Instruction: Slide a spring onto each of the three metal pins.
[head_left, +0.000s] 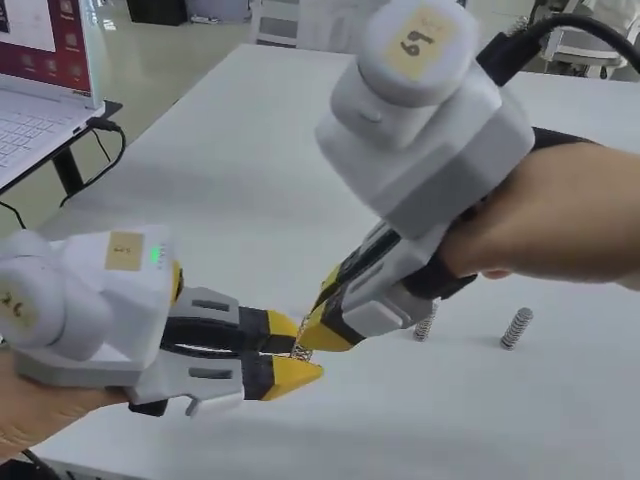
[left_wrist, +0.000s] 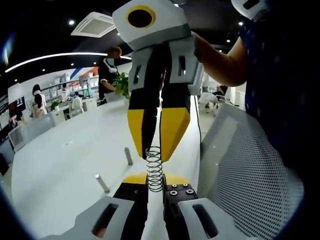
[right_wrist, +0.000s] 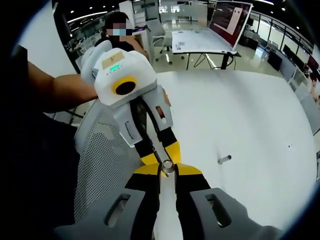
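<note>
A small coil spring (left_wrist: 155, 167) stands between my left gripper's (left_wrist: 156, 185) jaws, which are shut on its lower end. My right gripper (left_wrist: 159, 156) meets it tip to tip from the other side, shut on what looks like a thin metal pin whose round end (right_wrist: 167, 167) shows between its jaws. In the head view the spring (head_left: 298, 348) bridges the left gripper (head_left: 305, 354) and the right gripper (head_left: 312, 342) just above the white table (head_left: 250, 200). Two loose pins (left_wrist: 128, 156) (left_wrist: 102, 183) and two loose springs (head_left: 425, 322) (head_left: 516, 327) lie on the table.
An open laptop (head_left: 30, 80) on a stand sits at the table's far left corner, with cables hanging below it. A white mesh chair (left_wrist: 250, 165) is close beside the table. People stand and sit far off in the office.
</note>
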